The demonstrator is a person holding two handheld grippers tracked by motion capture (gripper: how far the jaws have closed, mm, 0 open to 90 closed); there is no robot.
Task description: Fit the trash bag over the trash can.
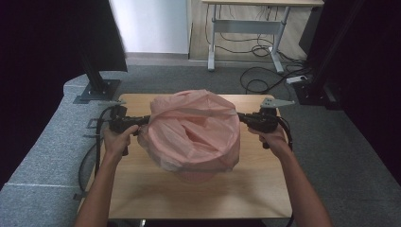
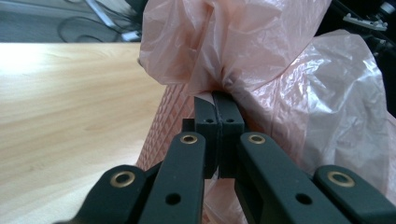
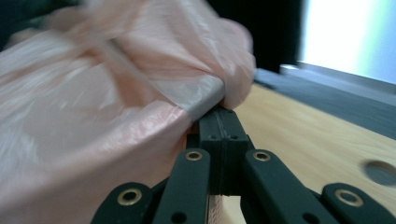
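Left claw [image 1: 140,124] is clenched on a pinch of the pink plastic bag [image 1: 191,135], at the bag's left rim, and the right claw [image 1: 242,117] is clenched on the right rim in the same way. The bag sits in the middle of the wooden surface [image 1: 208,194], stretched over a pink ribbed basket [image 2: 166,126]. I judge the film very light, soft and slippery, easy to tear, so the gathered rim is the good place to hold. Bare wood is open in front, the side edges are near.
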